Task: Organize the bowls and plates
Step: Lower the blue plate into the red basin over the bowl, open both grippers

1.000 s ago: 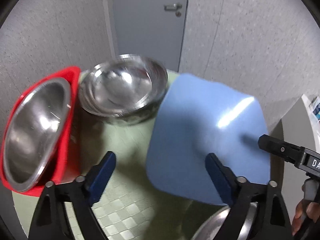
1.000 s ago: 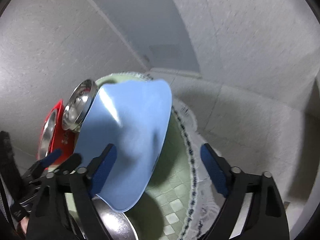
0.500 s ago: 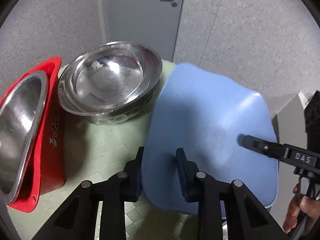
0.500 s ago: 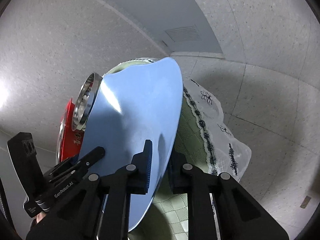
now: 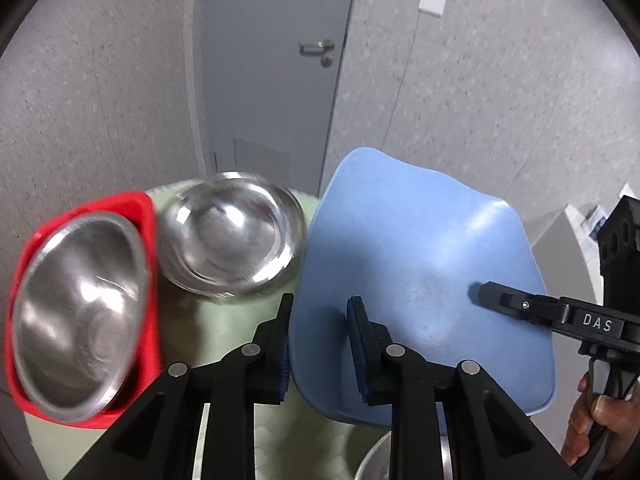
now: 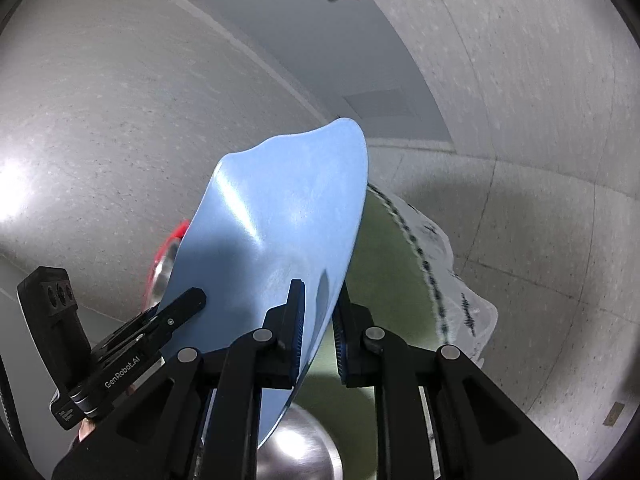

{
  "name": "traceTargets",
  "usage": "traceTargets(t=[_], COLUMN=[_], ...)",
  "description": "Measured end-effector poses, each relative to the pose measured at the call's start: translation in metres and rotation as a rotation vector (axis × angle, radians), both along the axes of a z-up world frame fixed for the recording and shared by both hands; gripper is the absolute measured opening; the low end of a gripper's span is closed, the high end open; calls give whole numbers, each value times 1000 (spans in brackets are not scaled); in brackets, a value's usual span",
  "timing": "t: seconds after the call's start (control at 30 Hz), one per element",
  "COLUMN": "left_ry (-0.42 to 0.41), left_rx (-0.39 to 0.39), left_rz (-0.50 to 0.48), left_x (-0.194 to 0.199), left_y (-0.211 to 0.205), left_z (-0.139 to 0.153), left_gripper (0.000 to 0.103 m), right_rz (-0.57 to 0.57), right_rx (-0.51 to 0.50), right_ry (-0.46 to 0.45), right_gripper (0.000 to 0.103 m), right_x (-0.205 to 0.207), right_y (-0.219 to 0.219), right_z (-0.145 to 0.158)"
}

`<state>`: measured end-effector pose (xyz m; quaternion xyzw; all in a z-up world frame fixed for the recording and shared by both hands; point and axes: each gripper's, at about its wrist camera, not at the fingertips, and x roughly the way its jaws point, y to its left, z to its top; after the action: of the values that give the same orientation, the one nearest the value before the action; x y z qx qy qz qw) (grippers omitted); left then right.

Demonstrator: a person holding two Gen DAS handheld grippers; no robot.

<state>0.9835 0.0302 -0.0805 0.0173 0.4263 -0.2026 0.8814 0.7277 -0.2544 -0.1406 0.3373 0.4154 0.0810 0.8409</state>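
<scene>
Left wrist view shows the left gripper (image 5: 320, 320) closed on the near left edge of the blue plate (image 5: 420, 280), one finger on each face of the rim. The plate is tilted, raised above the green tablecloth (image 5: 224, 328). On the plate's right side the right gripper (image 5: 486, 294) clamps the opposite edge; only its upper finger, marked DAS, shows from here, with the person's hand (image 5: 596, 420) below it.

To the left of the plate sits a steel bowl (image 5: 232, 236) on the cloth, blurred, close to the plate's edge (whether they touch I cannot tell). Further left a second steel bowl (image 5: 76, 320) lies inside a red square dish (image 5: 148, 280). A third steel rim (image 5: 376, 460) shows at the bottom, under the plate.

In the right wrist view the right gripper (image 6: 318, 320) pinches the blue plate (image 6: 288, 216) edge-on, its pads (image 6: 298, 320) nearly together on either face of the thin rim. The left gripper (image 6: 184, 300) grips the far side. Beneath lie the green tablecloth (image 6: 384, 264), a white patterned cloth (image 6: 460, 292) hanging at the table's edge, and a steel bowl (image 6: 296, 448) under the plate. A grey door (image 5: 272, 60) stands behind the table.
</scene>
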Motion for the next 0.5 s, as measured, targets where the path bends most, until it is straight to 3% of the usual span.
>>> traceTargets(t=[0.27,0.5], left_ry=[-75,-81], left_rx=[-43,-49], left_rz=[78,180], left_x=[-15,-25], left_y=[85,181], left_z=[35,41], left_gripper=[21,21], right_rz=[63,154], right_rx=[-39,-39], right_ry=[-65,-79], right_gripper=[13,13], right_x=[19,54], right_y=[68,149], right_z=[52,66])
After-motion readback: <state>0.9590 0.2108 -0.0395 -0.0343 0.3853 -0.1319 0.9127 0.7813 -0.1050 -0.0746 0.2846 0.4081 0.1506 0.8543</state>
